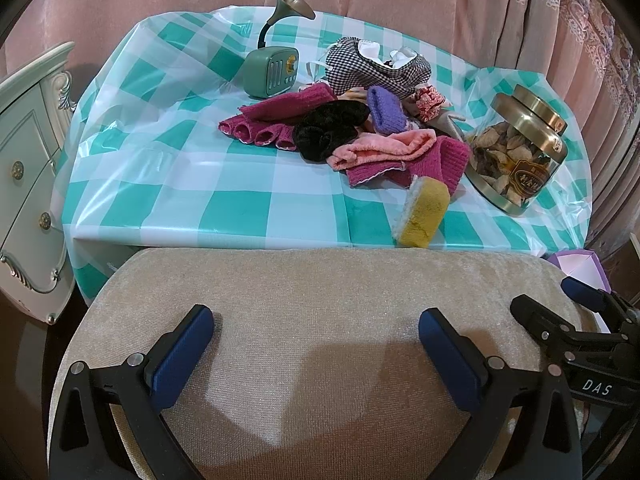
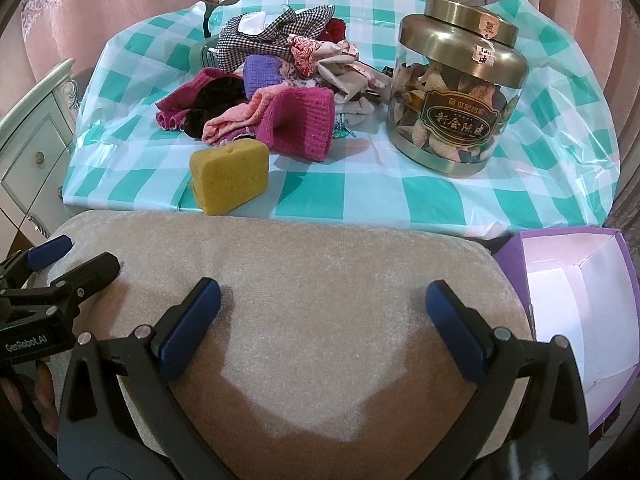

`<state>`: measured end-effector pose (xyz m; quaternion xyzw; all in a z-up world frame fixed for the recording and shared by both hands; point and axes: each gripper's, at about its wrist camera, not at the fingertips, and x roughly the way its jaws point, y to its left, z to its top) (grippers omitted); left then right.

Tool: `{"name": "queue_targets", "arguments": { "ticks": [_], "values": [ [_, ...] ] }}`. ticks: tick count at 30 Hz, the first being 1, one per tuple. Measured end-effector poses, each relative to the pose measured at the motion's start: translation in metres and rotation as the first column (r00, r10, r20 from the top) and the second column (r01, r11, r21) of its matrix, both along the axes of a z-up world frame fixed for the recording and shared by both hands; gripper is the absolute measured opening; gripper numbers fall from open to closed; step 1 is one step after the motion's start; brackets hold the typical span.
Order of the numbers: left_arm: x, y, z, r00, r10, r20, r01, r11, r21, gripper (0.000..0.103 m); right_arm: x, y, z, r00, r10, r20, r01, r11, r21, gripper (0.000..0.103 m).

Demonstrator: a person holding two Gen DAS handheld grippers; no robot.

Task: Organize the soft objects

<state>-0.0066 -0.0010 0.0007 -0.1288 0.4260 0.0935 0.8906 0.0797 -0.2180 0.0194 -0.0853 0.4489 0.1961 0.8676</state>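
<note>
The left gripper (image 1: 316, 326) is held with its jaws spread wide and nothing between them, above a beige cushioned chair back (image 1: 304, 280). The right gripper (image 2: 322, 304) is likewise wide apart and empty, over the same cushion.

The soft objects are found beyond, heaped mid-table on the teal checked tablecloth (image 1: 224, 200): magenta knit gloves (image 1: 276, 114), a black scrunchie (image 1: 328, 128), a purple knit band (image 1: 386, 110), a pink sock (image 1: 384, 148) and a houndstooth fabric pouch (image 1: 372, 66). A yellow sponge (image 2: 230, 178) stands tilted at the near table edge, just beside the heap.

An open purple box (image 2: 576, 292), judged the likely receptacle, sits off the table at the right gripper's side.

Risks are noted. The sponge, so close to the edge, could be knocked to the floor by a careless reach. The items are tangled, so several could be dragged together by one grip. The glass jar (image 2: 456, 92) of dried peel stands near the heap and could be struck. A green horn speaker (image 1: 274, 70) stands behind the heap. The chair back lies between both grippers and the table and must be cleared.
</note>
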Motion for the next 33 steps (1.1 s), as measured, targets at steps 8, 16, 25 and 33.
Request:
{"name": "queue_targets", "arguments": {
  "ticks": [8,16,25,33],
  "values": [
    [0.000,0.000,0.000,1.000,0.001,-0.001,-0.001,1.000,0.001,0.103,0.002,0.000,-0.001,1.000,0.007,-0.017,-0.007,1.000,0.004,0.103],
    [0.002,-0.001,0.000,1.000,0.002,-0.012,-0.002,1.000,0.004,0.103,0.005,0.000,-0.001,0.999,0.023,-0.037,-0.022,1.000,0.006,0.103],
    [0.014,-0.005,0.006,1.000,-0.014,-0.024,0.015,1.000,0.013,0.099,0.009,-0.003,0.000,0.998,0.031,-0.047,-0.030,0.999,0.029,0.103],
    [0.050,-0.021,0.015,0.992,-0.128,-0.022,0.127,0.991,-0.034,0.089,0.019,-0.006,0.003,0.994,0.081,-0.072,-0.078,0.996,0.053,0.103]
  ]
}}
